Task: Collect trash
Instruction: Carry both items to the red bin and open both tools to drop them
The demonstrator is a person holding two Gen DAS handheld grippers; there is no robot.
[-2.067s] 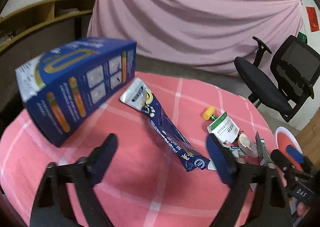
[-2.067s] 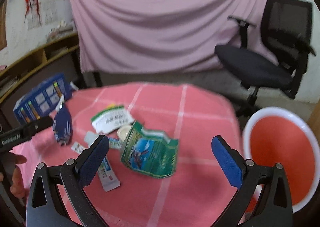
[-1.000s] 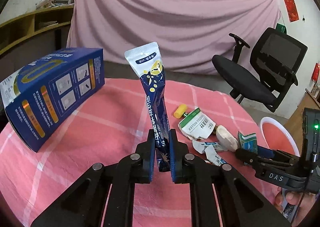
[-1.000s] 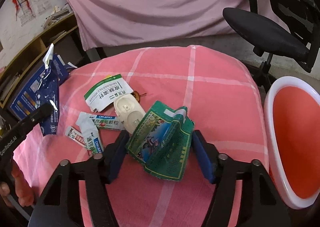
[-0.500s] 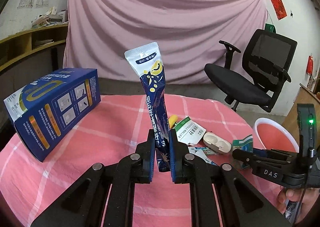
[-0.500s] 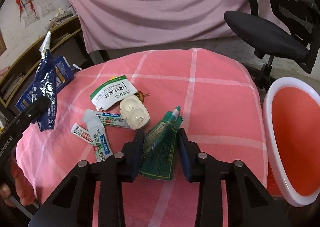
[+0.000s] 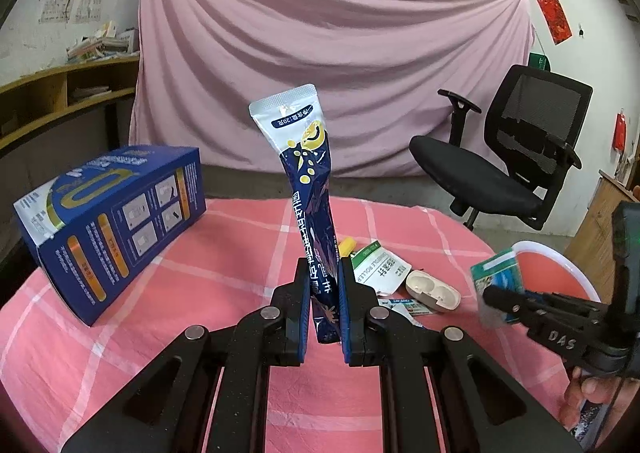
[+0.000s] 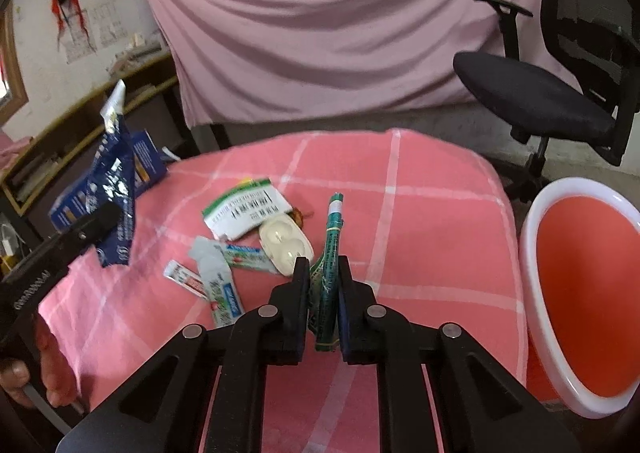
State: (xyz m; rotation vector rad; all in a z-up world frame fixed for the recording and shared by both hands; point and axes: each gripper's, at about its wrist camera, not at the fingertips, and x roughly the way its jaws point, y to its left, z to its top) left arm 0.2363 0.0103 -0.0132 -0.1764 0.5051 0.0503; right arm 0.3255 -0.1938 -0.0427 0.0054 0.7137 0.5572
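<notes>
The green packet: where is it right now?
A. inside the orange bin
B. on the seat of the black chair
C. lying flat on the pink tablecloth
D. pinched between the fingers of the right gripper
D: the green packet stands squeezed edge-on between the two fingers of the right gripper, lifted above the tablecloth, while the orange bin beside the table shows nothing inside.

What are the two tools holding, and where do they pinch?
The left tool pinches the blue sachet near its bottom end. The right tool pinches the green packet at its lower part.
</notes>
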